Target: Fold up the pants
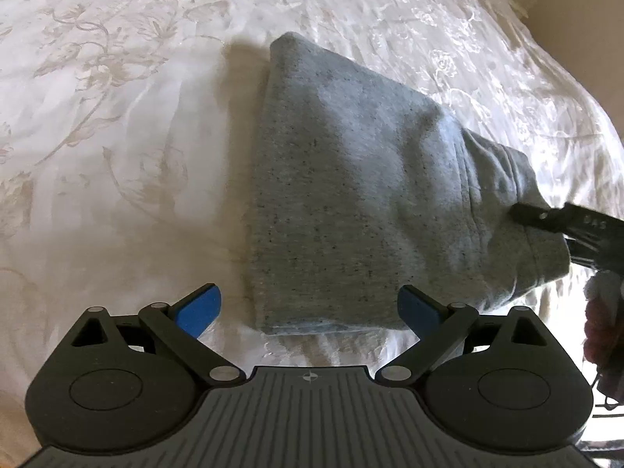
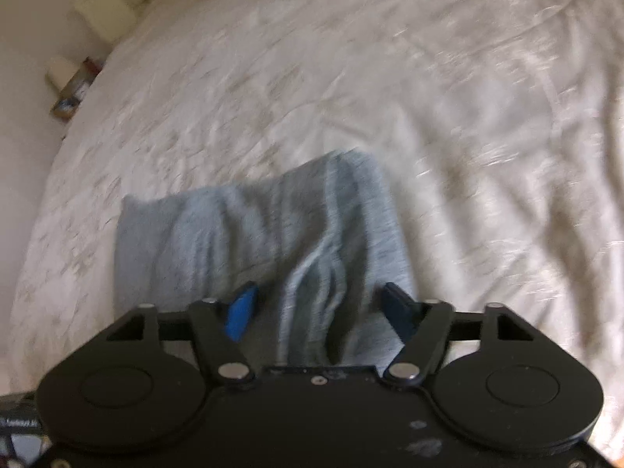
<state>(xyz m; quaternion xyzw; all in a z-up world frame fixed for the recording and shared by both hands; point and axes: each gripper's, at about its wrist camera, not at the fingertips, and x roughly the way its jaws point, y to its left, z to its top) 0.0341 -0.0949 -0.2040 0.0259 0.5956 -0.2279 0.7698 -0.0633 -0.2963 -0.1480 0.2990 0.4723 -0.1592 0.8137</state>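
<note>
The grey speckled pants [image 1: 351,195] lie folded into a thick stack on the white bed. My left gripper [image 1: 310,308] is open and empty, its blue pads on either side of the stack's near edge, just above it. My right gripper [image 2: 319,308] is open, and its blue pads straddle the bunched waistband end of the pants [image 2: 312,241]. In the left wrist view one right finger [image 1: 546,216] rests at the waistband end on the right. The right wrist view is blurred by motion.
The white floral bedspread [image 1: 117,136] extends all around the pants. A bedside shelf with small items [image 2: 72,85] and a cream headboard post [image 2: 105,4] stand at the bed's far left edge. A pinkish cloth [image 1: 604,331] shows at the right edge.
</note>
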